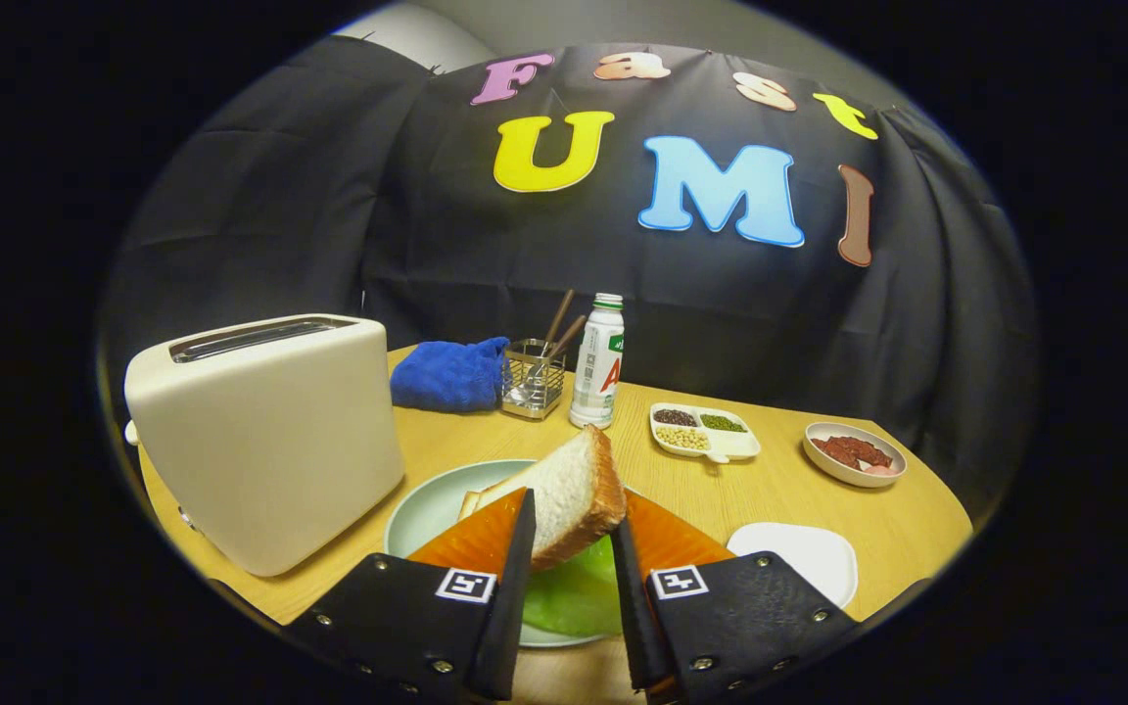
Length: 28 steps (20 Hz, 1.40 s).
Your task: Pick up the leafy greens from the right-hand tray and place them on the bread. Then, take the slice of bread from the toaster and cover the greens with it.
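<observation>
- Gripper view: hand-held gripper (574,548) clenches a white, brown-crusted bread slice (569,494) between both fingers, tilted, above the pale green round plate (427,509).
- On that plate, pale green leafy greens (574,592) lie under the held slice, with another bread slice's edge (486,496) peeking behind the left finger.
- Risks, as I judge: releasing while tilted could let the slice slide off the greens; pressing down could push the greens aside.
- Cream rectangular toaster (265,436) stands left of the plate; swinging that way could bump it.
</observation>
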Available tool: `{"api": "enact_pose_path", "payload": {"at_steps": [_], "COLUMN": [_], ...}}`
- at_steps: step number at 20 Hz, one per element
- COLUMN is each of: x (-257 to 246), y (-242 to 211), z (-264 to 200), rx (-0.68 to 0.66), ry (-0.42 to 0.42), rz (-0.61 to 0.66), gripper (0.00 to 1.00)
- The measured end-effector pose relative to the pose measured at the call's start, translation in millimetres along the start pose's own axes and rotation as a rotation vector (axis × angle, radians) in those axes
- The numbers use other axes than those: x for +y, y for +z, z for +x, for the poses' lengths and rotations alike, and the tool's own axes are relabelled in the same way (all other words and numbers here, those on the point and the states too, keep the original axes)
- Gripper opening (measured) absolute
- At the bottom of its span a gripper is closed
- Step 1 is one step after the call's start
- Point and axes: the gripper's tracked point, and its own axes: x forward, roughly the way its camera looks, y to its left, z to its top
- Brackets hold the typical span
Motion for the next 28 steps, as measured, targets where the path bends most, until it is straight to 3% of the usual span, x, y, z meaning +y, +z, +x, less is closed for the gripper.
{"api": "enact_pose_path", "payload": {"at_steps": [2, 5, 6, 9, 21, 28], "x": [-3, -8, -12, -10, -34, -84], "y": [1, 0, 0, -6, 17, 27], "z": [1, 2, 2, 4, -14, -27], "rx": [-0.014, -0.019, -0.018, 0.0, -0.069, -0.112], "ry": [-0.031, -0.063, -0.083, -0.065, -0.068, -0.143], "rz": [-0.008, -0.018, -0.03, -0.01, 0.054, 0.101], "gripper": [0.52, 0.55, 0.63, 0.69, 0.69, 0.69]}}
